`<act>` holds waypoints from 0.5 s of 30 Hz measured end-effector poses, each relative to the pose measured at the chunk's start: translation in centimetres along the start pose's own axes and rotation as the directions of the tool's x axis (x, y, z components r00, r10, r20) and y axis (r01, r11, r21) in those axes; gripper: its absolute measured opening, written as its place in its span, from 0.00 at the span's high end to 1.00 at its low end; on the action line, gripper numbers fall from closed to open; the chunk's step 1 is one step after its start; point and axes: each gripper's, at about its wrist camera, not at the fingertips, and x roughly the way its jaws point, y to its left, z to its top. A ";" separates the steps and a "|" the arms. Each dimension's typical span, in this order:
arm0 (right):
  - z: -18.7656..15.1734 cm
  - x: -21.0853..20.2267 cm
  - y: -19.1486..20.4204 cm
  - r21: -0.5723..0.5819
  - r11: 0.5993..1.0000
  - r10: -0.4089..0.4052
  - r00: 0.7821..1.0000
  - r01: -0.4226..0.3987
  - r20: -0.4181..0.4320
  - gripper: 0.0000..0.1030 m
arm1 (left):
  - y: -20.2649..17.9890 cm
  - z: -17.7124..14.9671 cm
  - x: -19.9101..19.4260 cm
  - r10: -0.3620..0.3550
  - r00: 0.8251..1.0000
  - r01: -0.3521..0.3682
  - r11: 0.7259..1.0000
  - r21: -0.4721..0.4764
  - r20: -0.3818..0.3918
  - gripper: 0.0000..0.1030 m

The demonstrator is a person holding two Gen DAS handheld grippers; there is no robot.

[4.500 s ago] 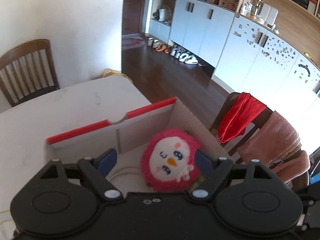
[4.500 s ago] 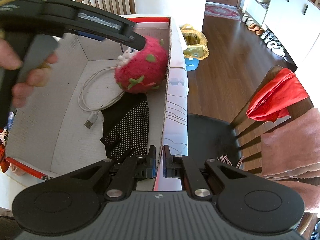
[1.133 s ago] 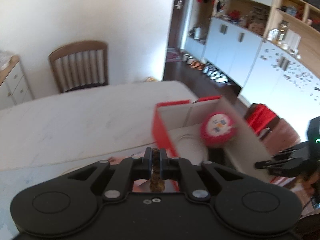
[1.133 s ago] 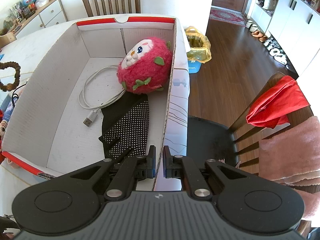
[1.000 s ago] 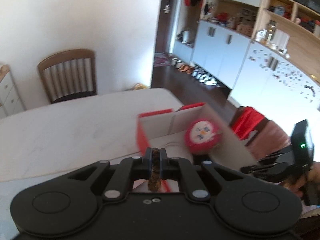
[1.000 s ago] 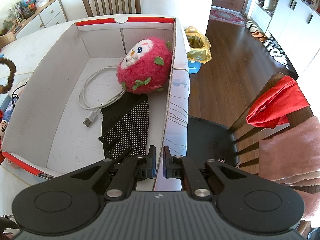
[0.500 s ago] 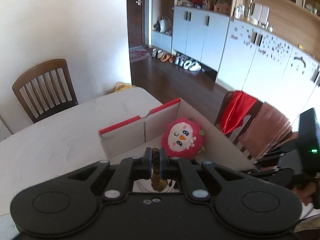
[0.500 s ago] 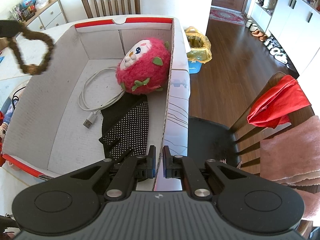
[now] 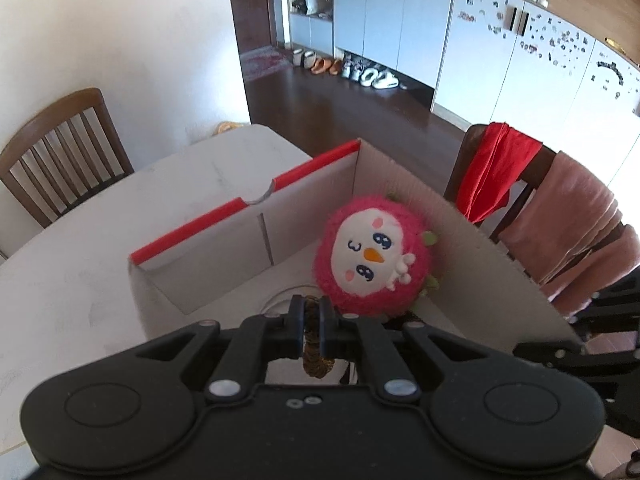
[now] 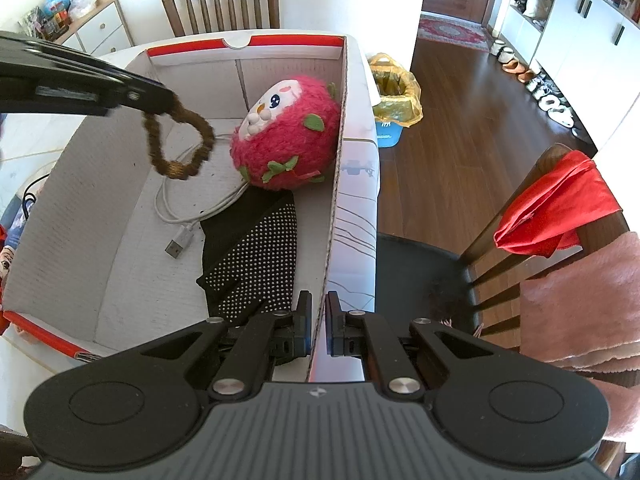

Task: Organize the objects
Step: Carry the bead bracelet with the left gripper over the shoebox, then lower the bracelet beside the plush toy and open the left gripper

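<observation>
1. Left wrist view: left gripper (image 9: 311,322) pinched tight on a brown bead bracelet (image 9: 316,354), which hangs between the pressed pads and below them.
2. Same view: gripper positioned above the open cardboard box (image 9: 404,184), over its near end.
3. Same view: pink plush toy (image 9: 374,256) resting inside the box against the right wall, face up toward the camera. Short arc of white cable (image 9: 280,296) visible on the box floor just beside the toy.
4. Same view: box standing on a white table (image 9: 80,264). Chair (image 9: 540,200) draped with red and pink cloths just beyond the right wall of the box.
5. Right wrist view: right gripper (image 10: 316,330) clamped on the near right wall of the box (image 10: 64,184), one finger inside, one outside, pads pressed against the cardboard.
6. Same view: left gripper (image 10: 160,98) entering from the left, above the box interior, bracelet (image 10: 180,144) dangling as a loop from its tip, clear of the box floor.
7. Same view: inside the box, plush toy (image 10: 288,136) at the far right corner, coiled white cable (image 10: 188,208) with plug to its left, black dotted cloth (image 10: 252,256) in front of the toy, touching it.
</observation>
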 end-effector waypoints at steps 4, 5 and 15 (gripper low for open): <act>0.1 0.0 -0.1 0.004 1.000 0.000 1.000 0.000 -0.002 0.94 | 0.3 0.2 1.5 0.010 1.000 -0.010 1.000 0.005 -0.028 0.96; 0.1 0.0 0.0 0.004 1.000 -0.001 1.000 0.001 -0.003 0.94 | 0.4 0.3 1.8 0.012 0.999 -0.012 1.000 0.007 -0.035 0.96; 0.1 0.0 -0.1 0.011 1.000 -0.001 1.000 0.001 -0.005 0.94 | 0.9 0.4 4.9 0.072 0.992 -0.067 0.996 0.054 -0.099 0.95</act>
